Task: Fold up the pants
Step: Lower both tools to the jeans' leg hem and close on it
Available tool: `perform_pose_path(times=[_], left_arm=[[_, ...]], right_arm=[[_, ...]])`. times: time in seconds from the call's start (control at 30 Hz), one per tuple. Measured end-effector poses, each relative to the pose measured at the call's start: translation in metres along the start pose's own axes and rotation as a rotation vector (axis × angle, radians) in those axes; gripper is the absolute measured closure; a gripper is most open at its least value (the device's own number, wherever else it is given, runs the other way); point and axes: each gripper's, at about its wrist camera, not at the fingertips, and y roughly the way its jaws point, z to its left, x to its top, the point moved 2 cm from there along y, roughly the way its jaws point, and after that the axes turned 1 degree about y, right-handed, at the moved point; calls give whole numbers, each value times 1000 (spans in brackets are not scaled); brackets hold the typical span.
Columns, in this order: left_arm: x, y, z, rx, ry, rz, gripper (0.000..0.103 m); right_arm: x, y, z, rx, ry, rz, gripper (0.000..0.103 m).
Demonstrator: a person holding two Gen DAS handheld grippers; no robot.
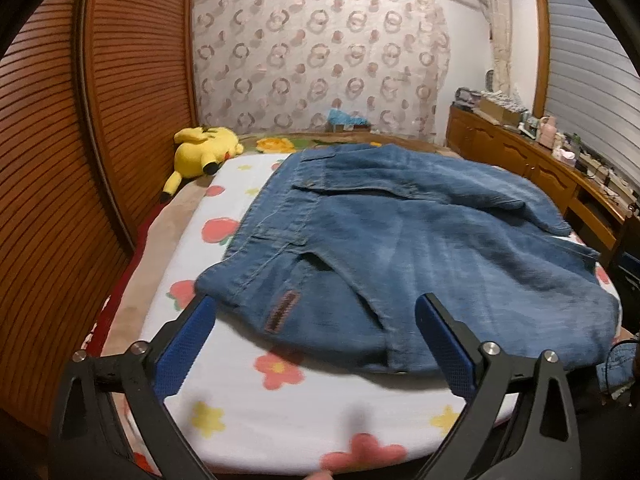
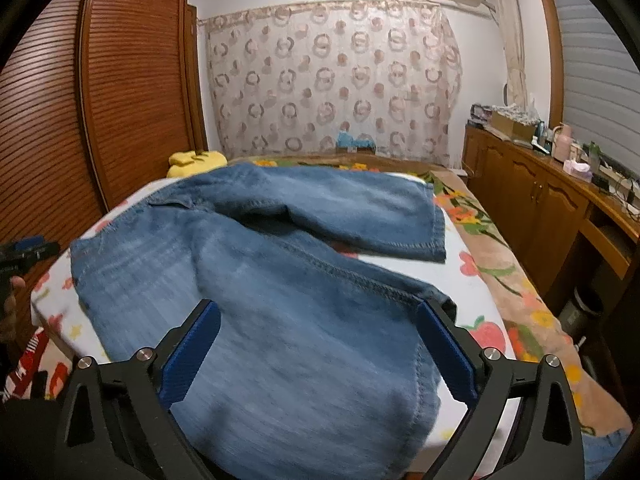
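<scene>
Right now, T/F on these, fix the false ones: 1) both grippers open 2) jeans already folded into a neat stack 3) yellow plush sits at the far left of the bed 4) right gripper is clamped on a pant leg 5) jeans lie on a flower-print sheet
1) Both grippers open. True: the left gripper and the right gripper both have jaws spread wide.
2) Jeans folded into a neat stack. False: the jeans lie spread out, the two legs apart in the right wrist view.
3) Yellow plush at the far left. True: the plush lies near the wooden wardrobe.
4) Right gripper clamped on a leg. False: it is open over the denim, gripping nothing.
5) Flower-print sheet. True: the sheet shows flowers.
</scene>
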Motion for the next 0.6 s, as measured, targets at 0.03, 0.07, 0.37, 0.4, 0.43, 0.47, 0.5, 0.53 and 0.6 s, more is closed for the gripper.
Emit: perform_pose_path(times=[0.03,0.07,0.37,0.4,0.43,0.47,0.5,0.53,0.6], left_arm=[[0,3,4,8,-2,6,4],[0,6,8,10,-4,10,6],[1,35,42,34,-46,60,14],[1,38,44,34,-46,65,16],[1,41,46,34,-48,73,16],[1,45,49,35,-53,82,18],[0,49,52,41,-60,95,19],[0,52,55,47,-66,103,21],[-2,56,60,48,-76,118,22]], right_arm=[[0,-1,-1,-1,-2,17,5],[-1,-2,-1,-4,-6,32,5],[15,-15,-10,-49,27,146,7],[19,-17,-9,-51,33,151,8],[20,-18,-9,-49,42,153,10],[22,-18,-9,-42,55,156,10],[26,-19,-5,-31,67,162,13],[26,-19,-4,-22,71,165,17],[27,-21,5,-11,62,176,21]])
